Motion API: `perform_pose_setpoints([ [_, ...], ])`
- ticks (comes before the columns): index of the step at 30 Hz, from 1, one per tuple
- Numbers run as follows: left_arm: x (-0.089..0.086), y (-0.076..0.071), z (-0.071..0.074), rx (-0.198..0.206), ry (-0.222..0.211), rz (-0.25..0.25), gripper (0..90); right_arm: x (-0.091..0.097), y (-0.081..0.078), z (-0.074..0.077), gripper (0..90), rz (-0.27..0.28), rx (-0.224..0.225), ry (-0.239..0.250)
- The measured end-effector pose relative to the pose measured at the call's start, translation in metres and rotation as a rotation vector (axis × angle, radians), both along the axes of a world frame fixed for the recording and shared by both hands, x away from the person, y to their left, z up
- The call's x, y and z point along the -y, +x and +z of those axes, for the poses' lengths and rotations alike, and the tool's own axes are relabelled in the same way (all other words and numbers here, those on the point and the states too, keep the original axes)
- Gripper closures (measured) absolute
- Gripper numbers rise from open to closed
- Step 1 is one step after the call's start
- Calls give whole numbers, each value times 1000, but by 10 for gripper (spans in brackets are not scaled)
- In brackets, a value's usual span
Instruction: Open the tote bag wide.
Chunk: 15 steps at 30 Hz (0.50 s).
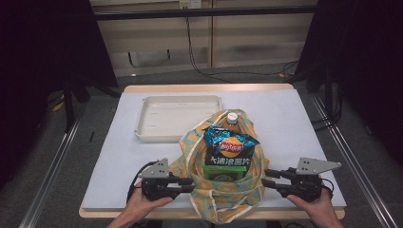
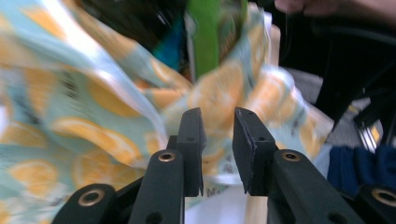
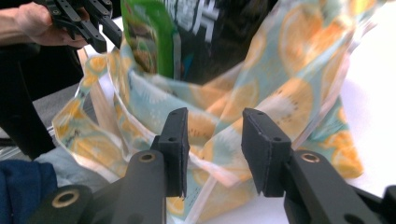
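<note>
The cloth bag (image 1: 223,187), printed with orange slices on pale blue-green, sat at the near edge of the table (image 1: 285,123), its mouth gaping. A dark chip packet (image 1: 231,147) and a green box (image 1: 225,172) stood inside it, with a white-capped bottle (image 1: 232,118) behind them. The left gripper (image 1: 189,185) was at the bag's left side and the right gripper (image 1: 267,177) at its right, each with jaws parted and clamping nothing, the fabric just beyond the tips. A shallow white tray (image 1: 178,116) lay farther back on the table's white cover. Beyond lay grey floor, trailing cables and dark curtains at both sides.
</note>
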<state>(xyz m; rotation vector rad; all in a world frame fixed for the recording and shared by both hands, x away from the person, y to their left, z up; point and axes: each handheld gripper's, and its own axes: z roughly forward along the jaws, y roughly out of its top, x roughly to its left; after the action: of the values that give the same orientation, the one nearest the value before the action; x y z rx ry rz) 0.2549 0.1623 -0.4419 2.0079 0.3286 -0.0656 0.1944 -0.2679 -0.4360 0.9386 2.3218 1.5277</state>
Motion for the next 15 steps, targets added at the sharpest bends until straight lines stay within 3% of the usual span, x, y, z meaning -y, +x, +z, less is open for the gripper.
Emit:
perform_pose_setpoints([
  [5,-5,13,16,44,-54,76,739,6,9,7,633,-67,21,12],
  [7,-2,24,23,73,-50,111,732,9,17,9,680,-89,25,14],
  [10,9,42,28,71,-69,142,680,14,34,13,737,-125,40,11],
  [15,35,66,21,54,-36,152,500,12,60,23,720,-140,67,19],
])
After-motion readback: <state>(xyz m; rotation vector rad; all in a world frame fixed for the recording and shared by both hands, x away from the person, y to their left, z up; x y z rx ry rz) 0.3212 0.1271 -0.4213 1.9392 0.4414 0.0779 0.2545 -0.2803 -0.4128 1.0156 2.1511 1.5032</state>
